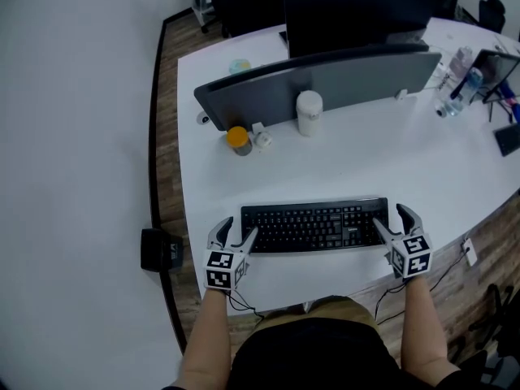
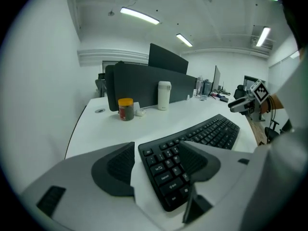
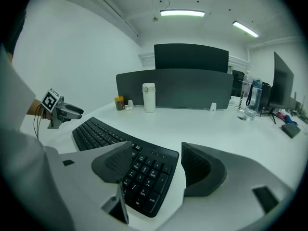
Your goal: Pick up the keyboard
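A black curved keyboard lies flat on the white desk near its front edge. My left gripper stands open at the keyboard's left end, and the left gripper view shows that end of the keyboard lying between the two pads with desk showing on one side. My right gripper stands open at the right end. In the right gripper view the number-pad end of the keyboard sits between its pads, apart from the right-hand one. Neither gripper presses on the keyboard.
Behind the keyboard stand a grey divider panel, a white cylinder flask and an orange-lidded jar. Clear bottles are at the far right. A dark monitor rises behind the panel. A black box sits on the floor at left.
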`<state>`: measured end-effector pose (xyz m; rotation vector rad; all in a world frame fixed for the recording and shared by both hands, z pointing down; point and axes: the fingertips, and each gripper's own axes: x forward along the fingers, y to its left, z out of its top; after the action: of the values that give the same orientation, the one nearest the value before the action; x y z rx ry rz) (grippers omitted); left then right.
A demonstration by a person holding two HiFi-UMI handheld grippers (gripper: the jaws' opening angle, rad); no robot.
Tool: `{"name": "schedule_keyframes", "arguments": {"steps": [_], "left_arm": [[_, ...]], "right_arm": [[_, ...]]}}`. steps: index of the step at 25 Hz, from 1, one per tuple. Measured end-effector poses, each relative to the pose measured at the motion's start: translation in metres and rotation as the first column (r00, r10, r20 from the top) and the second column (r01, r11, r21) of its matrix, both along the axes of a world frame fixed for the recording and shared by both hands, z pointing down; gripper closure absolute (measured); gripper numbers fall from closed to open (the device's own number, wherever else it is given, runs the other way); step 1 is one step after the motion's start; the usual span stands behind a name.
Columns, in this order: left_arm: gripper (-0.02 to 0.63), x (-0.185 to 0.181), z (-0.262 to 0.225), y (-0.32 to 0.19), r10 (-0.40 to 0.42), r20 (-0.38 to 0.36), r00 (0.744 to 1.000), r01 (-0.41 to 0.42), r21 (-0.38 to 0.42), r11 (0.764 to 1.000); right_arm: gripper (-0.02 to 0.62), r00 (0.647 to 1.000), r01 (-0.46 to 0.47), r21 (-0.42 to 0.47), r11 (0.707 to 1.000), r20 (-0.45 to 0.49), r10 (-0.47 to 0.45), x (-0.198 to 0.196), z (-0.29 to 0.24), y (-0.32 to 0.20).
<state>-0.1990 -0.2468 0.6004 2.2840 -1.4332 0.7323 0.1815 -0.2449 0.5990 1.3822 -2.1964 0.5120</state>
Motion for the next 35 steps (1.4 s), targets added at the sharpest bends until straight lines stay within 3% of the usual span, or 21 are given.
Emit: {"name": "schedule_keyframes", "arguments": {"steps": [7, 14, 18, 21, 27, 28, 29, 35], "left_arm": [[0.307, -0.003, 0.03, 0.012, -0.011, -0.007, 1.0, 0.01, -0.12, 0.993], [0.298, -0.006, 0.053, 0.021, -0.049, -0.029, 0.998, 0.041, -0.242, 0.969], [0.283, -0.009, 0.063, 0.022, -0.12, -0.126, 0.985, 0.076, -0.31, 0.948], [0.278, -0.011, 0.064, 0.024, -0.133, -0.164, 0.977, 0.075, -0.317, 0.945], [0.28, -0.003, 0.066, 0.022, -0.118, -0.145, 0.982, 0.065, -0.325, 0.944], [0.38, 0.004, 0.066, 0.021, -0.108, -0.147, 0.983, 0.054, -0.333, 0.941], [0.382, 0.01, 0.066, 0.019, -0.103, -0.151, 0.983, 0.046, -0.342, 0.938], [0.373, 0.01, 0.064, 0.017, -0.104, -0.173, 0.979, 0.039, -0.343, 0.938]], "right_arm": [[0.307, 1.0, -0.01, -0.105, 0.994, 0.02, 0.012, 0.01, 0.033, 0.003], [0.305, 0.993, -0.04, -0.263, 0.964, 0.098, 0.068, 0.019, 0.071, 0.012], [0.296, 0.974, -0.062, -0.313, 0.948, 0.188, 0.126, 0.022, 0.08, 0.013], [0.291, 0.97, -0.049, -0.322, 0.945, 0.21, 0.122, 0.021, 0.08, 0.013], [0.291, 0.972, -0.038, -0.33, 0.943, 0.208, 0.112, 0.021, 0.079, 0.012], [0.295, 0.968, -0.03, -0.341, 0.939, 0.223, 0.112, 0.02, 0.079, 0.011], [0.334, 0.964, -0.018, -0.355, 0.935, 0.243, 0.111, 0.017, 0.078, 0.01], [0.333, 0.959, -0.01, -0.353, 0.936, 0.261, 0.109, 0.013, 0.075, 0.01]]}}
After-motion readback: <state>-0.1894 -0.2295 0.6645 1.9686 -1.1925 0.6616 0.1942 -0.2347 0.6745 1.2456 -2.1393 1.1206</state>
